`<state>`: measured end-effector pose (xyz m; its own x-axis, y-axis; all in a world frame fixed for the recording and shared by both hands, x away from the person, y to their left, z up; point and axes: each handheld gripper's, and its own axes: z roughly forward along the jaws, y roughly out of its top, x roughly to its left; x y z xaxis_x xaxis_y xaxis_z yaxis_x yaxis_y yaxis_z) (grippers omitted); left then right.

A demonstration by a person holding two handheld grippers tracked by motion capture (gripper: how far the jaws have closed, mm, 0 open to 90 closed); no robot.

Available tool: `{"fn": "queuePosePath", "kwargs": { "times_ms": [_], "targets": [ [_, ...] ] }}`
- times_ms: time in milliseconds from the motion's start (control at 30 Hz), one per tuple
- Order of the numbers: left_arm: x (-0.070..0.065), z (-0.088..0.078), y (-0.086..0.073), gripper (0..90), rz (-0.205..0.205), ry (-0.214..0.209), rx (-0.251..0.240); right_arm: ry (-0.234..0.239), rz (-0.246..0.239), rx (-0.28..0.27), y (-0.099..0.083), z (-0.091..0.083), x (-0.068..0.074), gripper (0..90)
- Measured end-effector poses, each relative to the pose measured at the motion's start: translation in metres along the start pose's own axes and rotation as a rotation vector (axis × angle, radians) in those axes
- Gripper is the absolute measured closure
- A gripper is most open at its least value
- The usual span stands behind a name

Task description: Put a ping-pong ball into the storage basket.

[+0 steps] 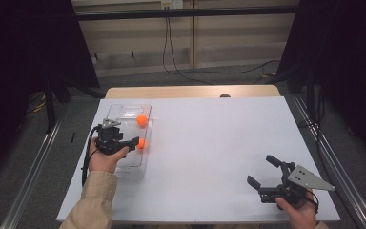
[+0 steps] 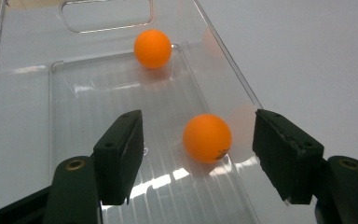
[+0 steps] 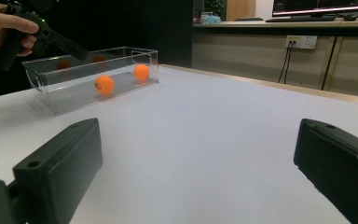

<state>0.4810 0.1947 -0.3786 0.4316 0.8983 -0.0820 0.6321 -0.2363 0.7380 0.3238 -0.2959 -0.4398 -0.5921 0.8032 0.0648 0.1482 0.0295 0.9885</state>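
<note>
Two orange balls are lying in a clear plastic box [image 1: 124,160] at the left side of the table, and the left gripper [image 2: 198,154] is being held just above the box. The nearer ball [image 2: 207,138] is sitting on the ribbed floor of the box between the two black jaws, which are standing partly apart with a gap on each side of it, so nothing is being gripped. The farther ball [image 2: 153,48] is resting near the box's far end, below a cut-out handle. Whether the nearer ball is leaning on the box's side wall cannot be told for certain, since the clear plastic is throwing pale reflections there.

The balls are judged to be light, hollow and hard, with a smooth skin that is likely to slip or squirt out if squeezed off-centre; each is best taken across its middle, with the pads on opposite sides. A ball is also expected to roll freely along the grooves once released. The box looks thin and stiff, light enough to be shifted by a nudge from the gripper.

The right gripper [image 1: 268,172] is being held low at the near right of the table, its jaws spread wide and empty, well apart from the box.

The table [image 1: 228,143] is being covered by a plain white sheet, flat and smooth. Beyond it, a wooden edge, grey floor, trailing cables and dark curtains on both sides are being shown.
</note>
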Motion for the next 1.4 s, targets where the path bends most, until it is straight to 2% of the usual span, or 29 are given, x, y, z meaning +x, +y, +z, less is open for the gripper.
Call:
{"fn": "queuePosePath", "kwargs": {
  "times_ms": [33,67,167,333,433,567,767,800,1067,1233,1333,1400],
  "targets": [
    [-0.002,0.001,0.0,31.4,-0.016,0.009,-0.016,0.0,0.0,-0.001,0.0,0.0,0.0,0.6],
    [-0.001,0.0,-0.001,29.6,-0.001,0.013,-0.003,0.0,-0.001,-0.001,0.0,0.0,0.0,0.5],
    [-0.002,0.0,-0.002,24.3,-0.005,0.021,-0.009,0.0,0.002,0.004,0.0,0.0,0.001,0.6],
    [-0.002,-0.003,-0.004,18.4,-0.01,0.024,-0.017,-0.001,-0.002,0.001,0.0,0.0,0.0,0.6],
    [-0.003,-0.004,-0.005,14.7,-0.029,0.022,-0.032,0.001,0.0,0.002,0.0,0.0,0.001,0.6],
    [-0.003,-0.006,-0.005,10.8,-0.032,0.014,-0.041,0.0,0.005,0.002,0.0,0.0,0.001,0.6],
    [-0.004,-0.008,-0.007,5.5,-0.059,0.016,-0.067,-0.001,0.002,0.003,0.0,0.0,0.001,0.5],
    [-0.003,-0.009,-0.007,4.8,-0.041,0.005,-0.064,-0.003,0.005,0.002,0.0,0.0,0.001,0.6],
    [-0.007,-0.013,-0.009,3.9,-0.033,-0.035,-0.104,-0.002,0.006,0.002,0.0,-0.001,0.001,0.6],
    [-0.009,-0.017,-0.01,3.9,-0.026,-0.04,-0.14,-0.004,0.013,-0.003,0.001,-0.001,0.001,0.6],
    [-0.01,-0.019,-0.009,3.7,-0.004,-0.043,-0.139,-0.002,0.013,-0.001,0.001,0.0,0.001,0.5],
    [-0.012,-0.019,-0.01,3.7,-0.007,-0.05,-0.148,-0.002,0.012,-0.002,0.001,0.0,0.001,0.6]
  ]
}}
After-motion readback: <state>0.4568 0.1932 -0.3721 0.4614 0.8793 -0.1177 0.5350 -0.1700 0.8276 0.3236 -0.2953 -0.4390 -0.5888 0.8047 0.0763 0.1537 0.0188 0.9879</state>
